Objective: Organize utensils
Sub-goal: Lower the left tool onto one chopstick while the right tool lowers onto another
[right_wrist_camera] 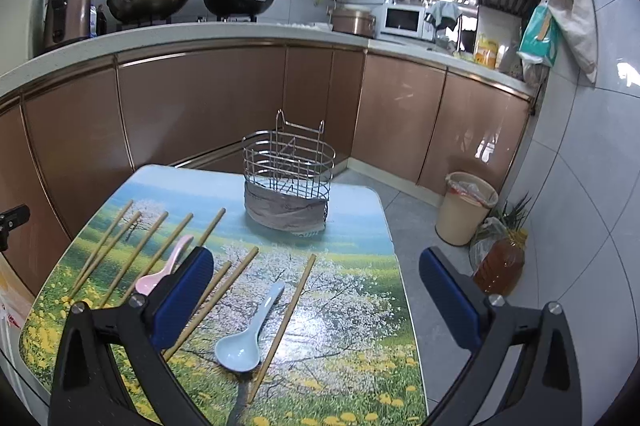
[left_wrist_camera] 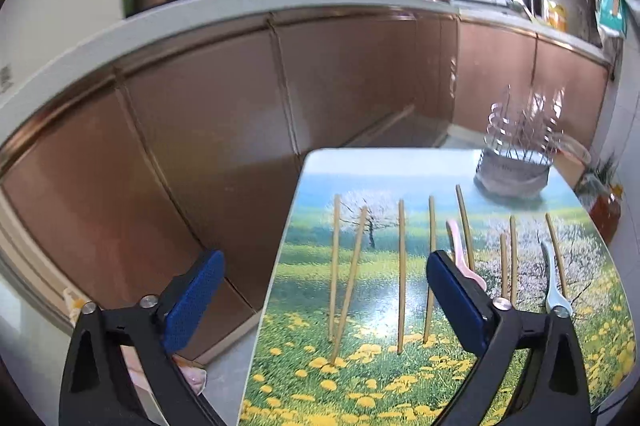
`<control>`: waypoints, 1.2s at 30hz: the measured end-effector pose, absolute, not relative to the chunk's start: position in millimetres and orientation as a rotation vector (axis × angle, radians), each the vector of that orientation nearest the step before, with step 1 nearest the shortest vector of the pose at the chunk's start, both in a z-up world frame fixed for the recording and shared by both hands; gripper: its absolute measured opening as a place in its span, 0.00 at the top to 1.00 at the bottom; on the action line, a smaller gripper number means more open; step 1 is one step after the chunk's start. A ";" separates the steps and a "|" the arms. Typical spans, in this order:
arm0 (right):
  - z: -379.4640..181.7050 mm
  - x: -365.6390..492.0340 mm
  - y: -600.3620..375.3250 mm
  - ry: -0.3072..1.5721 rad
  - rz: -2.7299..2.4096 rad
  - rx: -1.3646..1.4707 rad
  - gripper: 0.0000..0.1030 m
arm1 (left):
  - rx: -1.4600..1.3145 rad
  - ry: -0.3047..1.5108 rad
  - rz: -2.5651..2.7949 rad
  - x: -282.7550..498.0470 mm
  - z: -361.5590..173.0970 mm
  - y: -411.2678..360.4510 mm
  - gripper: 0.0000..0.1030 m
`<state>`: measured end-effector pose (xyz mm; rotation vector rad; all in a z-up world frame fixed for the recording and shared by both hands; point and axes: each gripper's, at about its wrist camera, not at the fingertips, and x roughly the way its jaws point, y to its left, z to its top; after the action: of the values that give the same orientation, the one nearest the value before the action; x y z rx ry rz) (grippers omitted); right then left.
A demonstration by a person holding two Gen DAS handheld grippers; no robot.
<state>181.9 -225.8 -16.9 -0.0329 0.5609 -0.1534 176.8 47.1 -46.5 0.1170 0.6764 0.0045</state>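
Nothing sorted yet. Wire-mesh utensil caddy [right_wrist_camera: 287, 181] at twelve o'clock on floral-print tabletop [right_wrist_camera: 352, 290], apparently empty. Bamboo chopsticks [right_wrist_camera: 200, 302], pale-blue ceramic spoon [right_wrist_camera: 246, 338], pink ceramic spoon [right_wrist_camera: 162, 272] all loose. Left gripper [left_wrist_camera: 324, 306], right gripper [right_wrist_camera: 316, 306]: jaws spread, grasping nothing.

A wire utensil basket [right_wrist_camera: 287, 173] stands alone at the far end of the flower-print table [right_wrist_camera: 352, 290], with bare tabletop on both its sides. Bamboo chopsticks [right_wrist_camera: 149, 250] lie spread across the near half, a pink spoon [right_wrist_camera: 165, 268] and a blue spoon [right_wrist_camera: 248, 330] among them, with narrow gaps between. A waste bin [right_wrist_camera: 466, 207] and an oil bottle [right_wrist_camera: 500, 264] crowd the floor right of the table.
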 end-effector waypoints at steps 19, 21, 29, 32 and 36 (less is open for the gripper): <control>-80.7 303.4 -218.5 0.903 0.095 0.162 0.68 | 0.089 1.018 -0.274 320.3 -103.2 39.4 0.38; -92.5 313.6 -214.8 0.943 0.104 0.187 0.70 | 0.090 1.058 -0.282 338.3 -107.6 38.2 0.39; -125.7 345.8 -212.9 1.069 0.107 0.269 0.77 | 0.116 1.221 -0.257 394.4 -136.8 23.6 0.54; -133.5 353.4 -214.5 1.098 0.102 0.297 0.78 | 0.121 1.265 -0.233 405.0 -145.8 25.1 0.60; -146.3 361.5 -214.0 1.134 0.086 0.320 0.78 | 0.100 1.315 -0.236 414.4 -158.6 25.6 0.71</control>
<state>361.5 -214.0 -146.3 0.3200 1.1338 0.0862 414.4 25.6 -158.6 0.0996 1.3151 -0.2358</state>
